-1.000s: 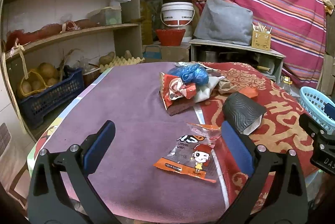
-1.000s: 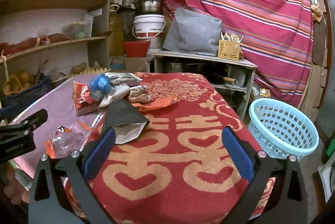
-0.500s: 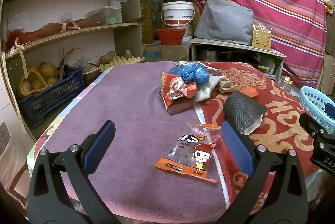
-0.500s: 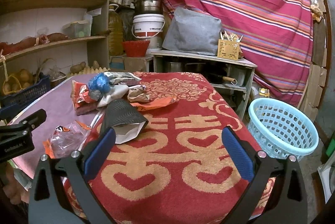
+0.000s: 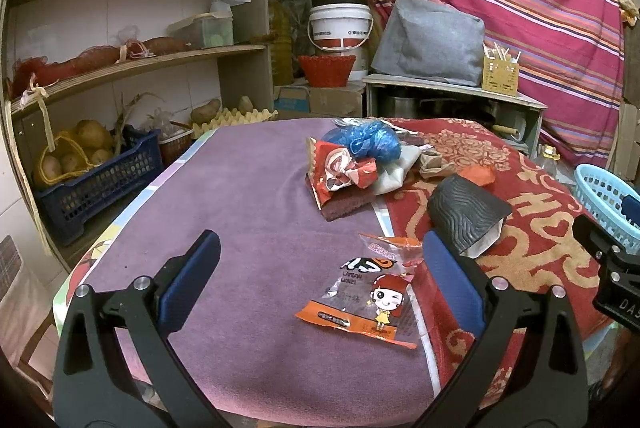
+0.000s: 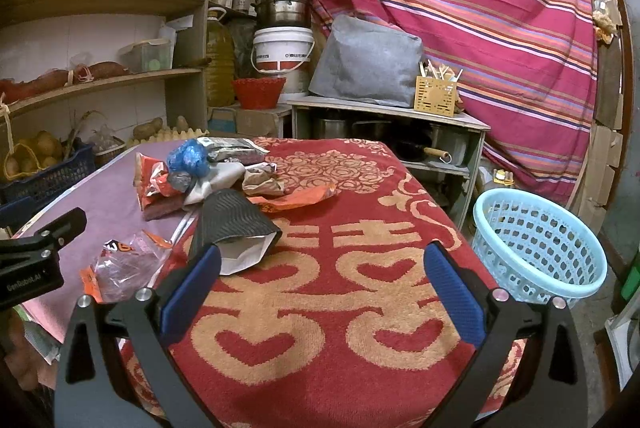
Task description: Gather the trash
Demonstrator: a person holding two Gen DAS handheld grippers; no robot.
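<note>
Barely anything is changing: both tongs, left (image 5: pixel 320 276) and right (image 6: pixel 320 278), are still hovering wide open and empty, wrapper (image 5: pixel 370 294) lying untouched between the left fingers.

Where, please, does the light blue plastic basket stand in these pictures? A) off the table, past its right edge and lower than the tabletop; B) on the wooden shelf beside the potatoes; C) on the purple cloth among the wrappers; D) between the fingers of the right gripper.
A: the light blue basket stands beyond the right edge of the table, below its top, with no wrapper visible inside.
</note>
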